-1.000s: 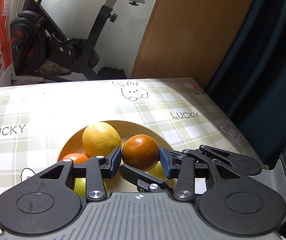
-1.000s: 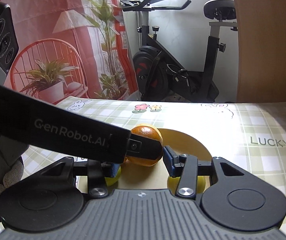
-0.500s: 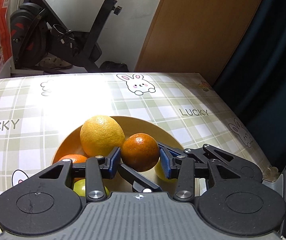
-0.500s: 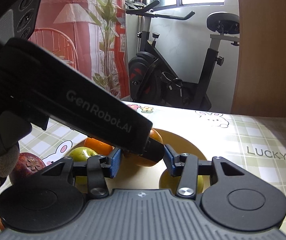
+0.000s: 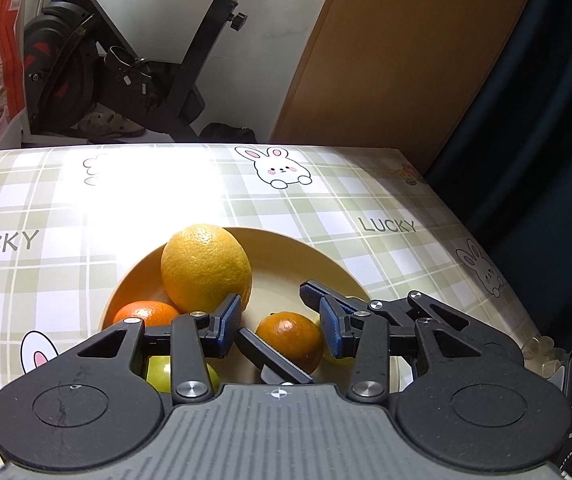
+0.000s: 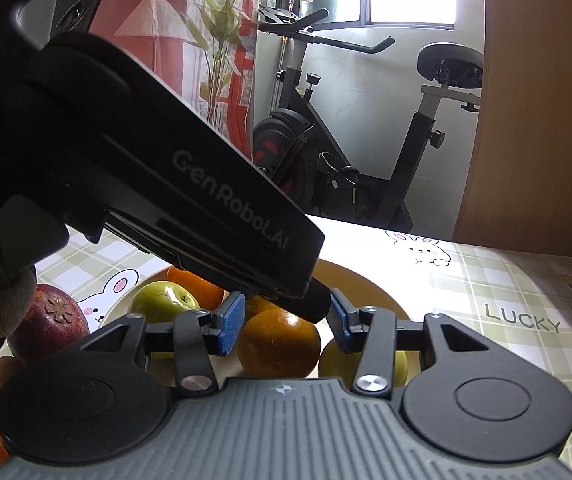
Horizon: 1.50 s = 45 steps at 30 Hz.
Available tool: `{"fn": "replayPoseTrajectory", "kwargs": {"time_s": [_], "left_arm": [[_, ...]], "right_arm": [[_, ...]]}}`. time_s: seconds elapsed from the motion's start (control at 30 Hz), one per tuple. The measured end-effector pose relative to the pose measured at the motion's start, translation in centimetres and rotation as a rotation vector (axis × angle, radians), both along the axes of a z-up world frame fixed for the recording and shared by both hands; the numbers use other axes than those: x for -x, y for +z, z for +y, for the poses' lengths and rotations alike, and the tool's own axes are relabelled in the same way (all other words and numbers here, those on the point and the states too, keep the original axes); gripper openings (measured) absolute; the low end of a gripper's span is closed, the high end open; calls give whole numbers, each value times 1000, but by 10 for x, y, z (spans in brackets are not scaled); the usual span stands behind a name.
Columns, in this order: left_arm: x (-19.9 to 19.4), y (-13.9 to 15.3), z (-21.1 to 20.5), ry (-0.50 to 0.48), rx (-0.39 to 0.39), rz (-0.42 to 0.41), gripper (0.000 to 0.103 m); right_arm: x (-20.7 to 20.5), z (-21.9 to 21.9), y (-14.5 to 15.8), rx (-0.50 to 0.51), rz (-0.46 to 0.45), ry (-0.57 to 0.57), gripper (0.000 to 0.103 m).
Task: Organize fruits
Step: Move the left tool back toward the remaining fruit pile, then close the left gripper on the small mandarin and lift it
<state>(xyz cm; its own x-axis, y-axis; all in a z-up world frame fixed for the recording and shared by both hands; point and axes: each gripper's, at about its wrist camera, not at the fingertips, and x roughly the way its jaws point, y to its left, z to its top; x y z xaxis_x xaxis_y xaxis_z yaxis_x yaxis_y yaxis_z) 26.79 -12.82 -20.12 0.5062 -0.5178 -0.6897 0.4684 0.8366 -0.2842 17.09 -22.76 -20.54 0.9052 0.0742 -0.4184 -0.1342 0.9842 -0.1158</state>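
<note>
Orange fruit [image 5: 289, 340] sits in the tan bowl [image 5: 286, 248], just below the left gripper [image 5: 282, 322], whose fingers are spread and released above it, big yellow citrus [image 5: 206, 268] at eleven o'clock. From the right wrist, right gripper [image 6: 284, 318] fingers flank that orange [image 6: 280, 346] unclenched; both are equally near.

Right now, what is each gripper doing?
Left gripper: open, above the orange in the bowl, holding nothing.
Right gripper: open, holding nothing.
</note>
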Motion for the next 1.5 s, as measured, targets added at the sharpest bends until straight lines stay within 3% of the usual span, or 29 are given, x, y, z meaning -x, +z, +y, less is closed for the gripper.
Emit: {"fn": "replayPoseTrajectory", "kwargs": {"time_s": [0.4, 0.7, 0.87, 1.13, 1.5], "left_arm": [[35, 39, 35, 30, 47, -103, 45], [73, 56, 73, 95, 52, -142, 45], [97, 59, 89, 136, 57, -162, 46], [123, 45, 109, 179, -3, -148, 46], [138, 23, 132, 234, 17, -77, 46]], "right_arm": [[20, -11, 8, -80, -51, -7, 49], [71, -1, 20, -235, -43, 14, 49], [96, 15, 16, -266, -19, 49, 49], [111, 49, 10, -230, 33, 145, 49], [113, 75, -13, -132, 105, 247, 49]]}}
